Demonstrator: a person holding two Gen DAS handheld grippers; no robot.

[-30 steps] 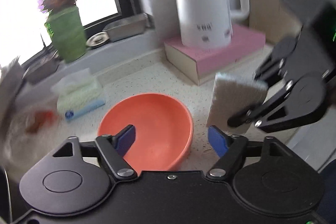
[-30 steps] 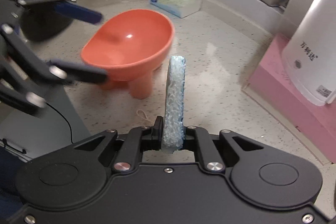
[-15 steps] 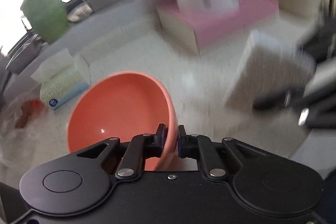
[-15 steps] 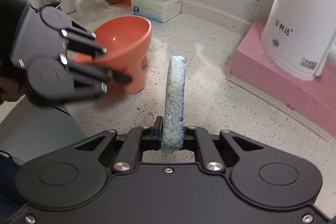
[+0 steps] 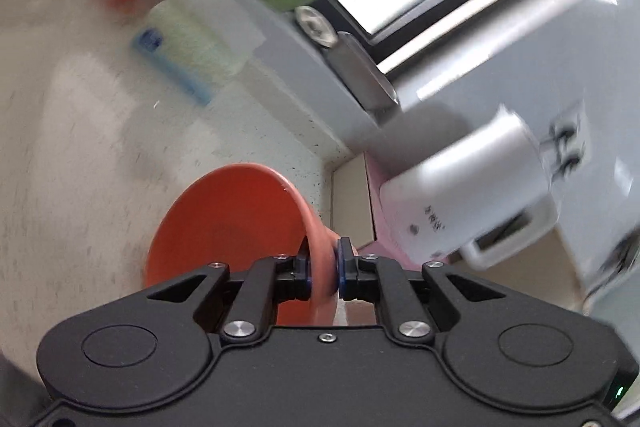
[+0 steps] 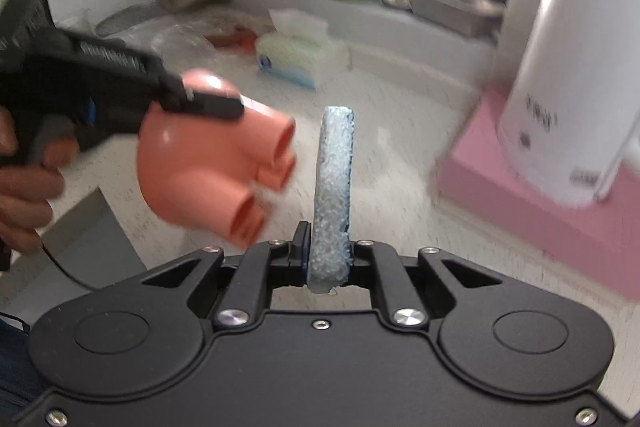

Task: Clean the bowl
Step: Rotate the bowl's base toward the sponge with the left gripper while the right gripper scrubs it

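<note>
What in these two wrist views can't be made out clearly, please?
- Bowl interior: right wrist view shows only its underside and feet.
- Sponge: left wrist view lacks it; it lies outside the frame.
- Kettle lettering: motion blur in both views.
- Tissue pack print: blurred, left wrist view.

In the right wrist view, the bowl [image 6: 192, 155] hangs tipped above the surface [image 6: 400, 131], left of the sponge [image 6: 334, 183]; the tissue pack [image 6: 300, 55] lies behind, the kettle [image 6: 576, 75] right on a box [image 6: 540, 211].
</note>
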